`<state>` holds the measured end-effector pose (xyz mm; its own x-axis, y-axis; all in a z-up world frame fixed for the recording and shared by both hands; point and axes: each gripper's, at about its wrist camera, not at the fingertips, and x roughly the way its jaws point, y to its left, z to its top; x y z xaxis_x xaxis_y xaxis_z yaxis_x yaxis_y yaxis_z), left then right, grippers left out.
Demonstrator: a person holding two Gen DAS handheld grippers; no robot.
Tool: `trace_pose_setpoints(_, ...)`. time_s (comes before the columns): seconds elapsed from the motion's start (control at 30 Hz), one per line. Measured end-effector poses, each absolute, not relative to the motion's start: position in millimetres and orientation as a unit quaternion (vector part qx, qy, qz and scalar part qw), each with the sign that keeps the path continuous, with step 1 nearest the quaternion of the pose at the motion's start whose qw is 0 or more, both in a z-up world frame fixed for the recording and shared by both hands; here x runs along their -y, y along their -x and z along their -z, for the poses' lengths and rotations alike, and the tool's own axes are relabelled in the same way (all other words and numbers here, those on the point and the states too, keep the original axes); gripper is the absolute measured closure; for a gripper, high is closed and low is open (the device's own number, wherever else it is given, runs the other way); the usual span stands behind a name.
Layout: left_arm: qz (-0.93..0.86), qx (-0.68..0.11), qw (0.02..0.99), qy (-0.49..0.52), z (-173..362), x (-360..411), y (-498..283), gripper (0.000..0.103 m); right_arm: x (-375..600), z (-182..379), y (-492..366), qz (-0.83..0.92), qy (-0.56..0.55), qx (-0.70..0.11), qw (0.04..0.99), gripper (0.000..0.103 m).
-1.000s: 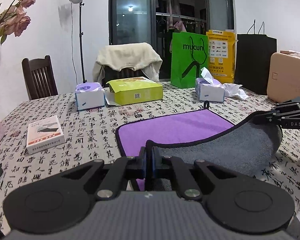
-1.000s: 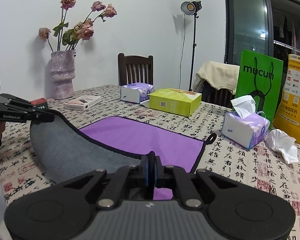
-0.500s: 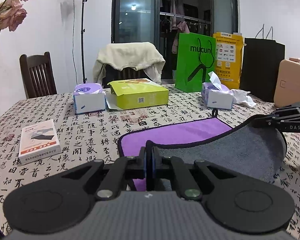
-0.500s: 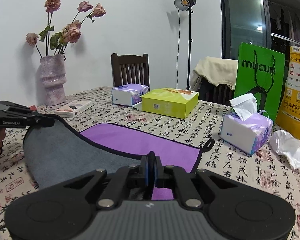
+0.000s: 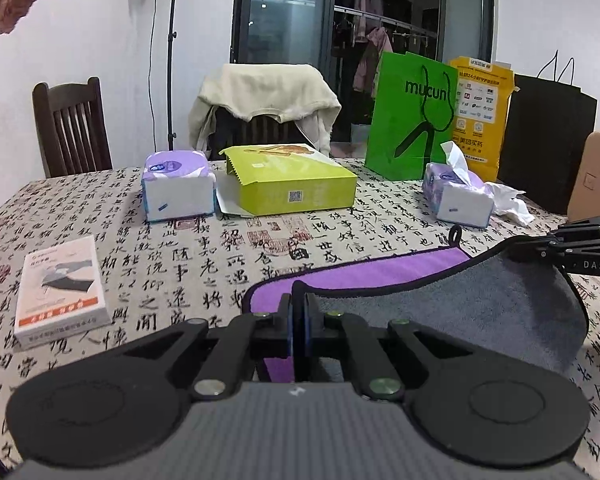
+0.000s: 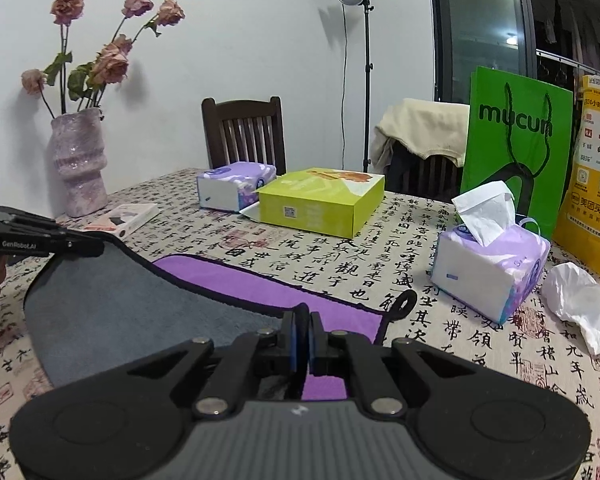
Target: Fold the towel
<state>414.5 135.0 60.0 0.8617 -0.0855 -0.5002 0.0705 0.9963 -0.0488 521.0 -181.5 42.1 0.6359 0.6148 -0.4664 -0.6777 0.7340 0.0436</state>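
Purple towel (image 5: pixel 360 276) hangs pinched by both closed claws, left claw (image 5: pixel 299 320) and right claw (image 6: pixel 302 336) (grey side up); carry evenly toward twelve o'clock.

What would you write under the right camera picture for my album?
Both grippers, right gripper and left gripper, pinch the towel's near corners, lifting its grey underside over the purple side.

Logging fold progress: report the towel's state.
Partly folded: both tongs hold the towel's near edge raised, grey underside showing.
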Motion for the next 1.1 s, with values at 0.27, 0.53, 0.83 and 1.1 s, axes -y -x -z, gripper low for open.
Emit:
trace_pose_setpoints(0.27,0.035,-0.272,0.961,0.022,-57.4,-142.4,-446.0,0.097,173.9,-42.2,-554.3,-0.352,0.058,-0.252,0.9,0.098)
trace_pose_setpoints(0.53,0.024,-0.286,0.957,0.047,-49.3,-154.9,-474.0,0.097,166.4,-36.7,-579.9,-0.343,0.063,-0.264,0.9,0.098)
trace_pose_setpoints(0.83,0.02,-0.304,0.95,0.064,-38.9,-162.4,-503.6,0.097,158.0,-26.9,-605.9,-0.331,0.063,-0.284,0.898,0.098)
trace_pose_setpoints(1.1,0.013,-0.322,0.944,0.061,-24.4,-164.7,-516.6,0.095,151.3,-12.0,-623.0,-0.32,0.063,-0.306,0.894,0.097)
